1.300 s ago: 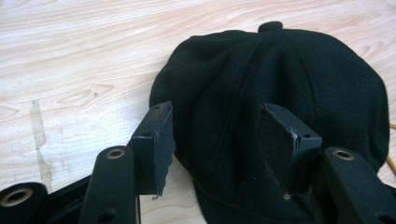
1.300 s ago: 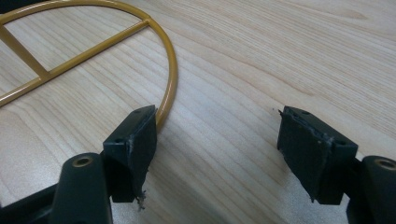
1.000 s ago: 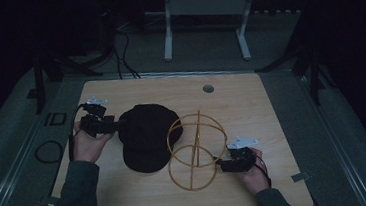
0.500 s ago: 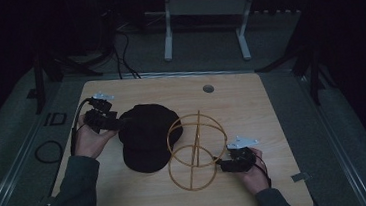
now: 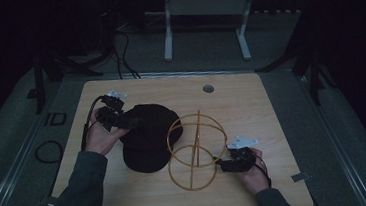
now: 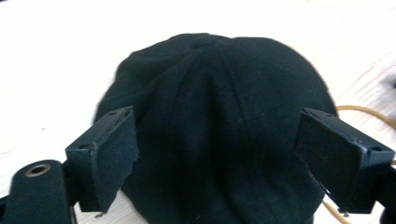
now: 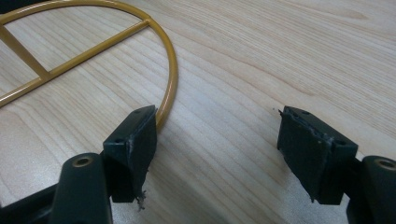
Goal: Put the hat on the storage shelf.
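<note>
Your left gripper (image 6: 217,158) has its jaws spread wide on either side of the black cap (image 5: 147,142), which lies on the wooden table (image 5: 251,102) left of centre, touching the gold wire frame (image 5: 195,149). Your right gripper (image 7: 217,154) is also spread wide over bare wood, its left pad beside the frame's base ring, though whether it touches is hard to tell.
</note>
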A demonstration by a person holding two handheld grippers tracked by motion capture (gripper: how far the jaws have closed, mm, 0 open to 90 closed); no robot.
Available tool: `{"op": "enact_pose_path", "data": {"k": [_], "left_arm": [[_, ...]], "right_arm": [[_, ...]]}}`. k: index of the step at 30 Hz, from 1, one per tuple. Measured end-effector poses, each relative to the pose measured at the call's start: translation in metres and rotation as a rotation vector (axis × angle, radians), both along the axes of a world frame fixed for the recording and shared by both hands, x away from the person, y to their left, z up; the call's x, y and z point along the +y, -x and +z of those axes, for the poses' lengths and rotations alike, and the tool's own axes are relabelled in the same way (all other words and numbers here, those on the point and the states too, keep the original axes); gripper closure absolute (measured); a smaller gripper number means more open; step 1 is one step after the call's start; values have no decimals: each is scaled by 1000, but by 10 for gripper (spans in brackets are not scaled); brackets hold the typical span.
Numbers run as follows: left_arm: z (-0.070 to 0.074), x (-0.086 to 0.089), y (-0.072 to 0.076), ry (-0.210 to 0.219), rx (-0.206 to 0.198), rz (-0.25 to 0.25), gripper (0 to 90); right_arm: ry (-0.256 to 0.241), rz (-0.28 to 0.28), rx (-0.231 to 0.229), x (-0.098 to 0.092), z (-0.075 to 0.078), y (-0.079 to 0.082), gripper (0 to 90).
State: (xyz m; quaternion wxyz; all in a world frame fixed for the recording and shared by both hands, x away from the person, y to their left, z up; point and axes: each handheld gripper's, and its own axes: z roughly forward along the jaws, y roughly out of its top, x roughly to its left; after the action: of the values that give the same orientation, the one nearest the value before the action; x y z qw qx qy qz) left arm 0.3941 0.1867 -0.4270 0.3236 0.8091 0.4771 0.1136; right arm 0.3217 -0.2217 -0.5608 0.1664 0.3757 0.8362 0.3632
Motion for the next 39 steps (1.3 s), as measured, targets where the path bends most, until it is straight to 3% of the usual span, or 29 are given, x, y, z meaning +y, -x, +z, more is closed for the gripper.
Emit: {"op": "enact_pose_path", "data": {"k": [7,12,20,29,32,36,37,38,39], "left_arm": [[-9,-16,-8,-26,3,-8,18],[-16,-23,-15,-67,10,31,18],[-28,-29,-18,-62,35,34,14],[-40,-37,-15,-91,57,32,24],[-45,-38,-13,-145,48,66,172],[-47,-36,-10,-163,42,55,476],[-47,-35,-10,-164,45,55,476],[-46,-34,-9,-157,46,48,575],[-46,-34,-9,-154,48,41,612]], "right_arm": [[1,1,0,0,0,0,283],[1,1,0,0,0,0,284],[1,1,0,0,0,0,284],[1,0,0,0,0,0,284],[1,1,0,0,0,0,284],[1,1,0,0,0,0,283],[1,1,0,0,0,0,283],[1,1,0,0,0,0,284],[1,1,0,0,0,0,283]]}}
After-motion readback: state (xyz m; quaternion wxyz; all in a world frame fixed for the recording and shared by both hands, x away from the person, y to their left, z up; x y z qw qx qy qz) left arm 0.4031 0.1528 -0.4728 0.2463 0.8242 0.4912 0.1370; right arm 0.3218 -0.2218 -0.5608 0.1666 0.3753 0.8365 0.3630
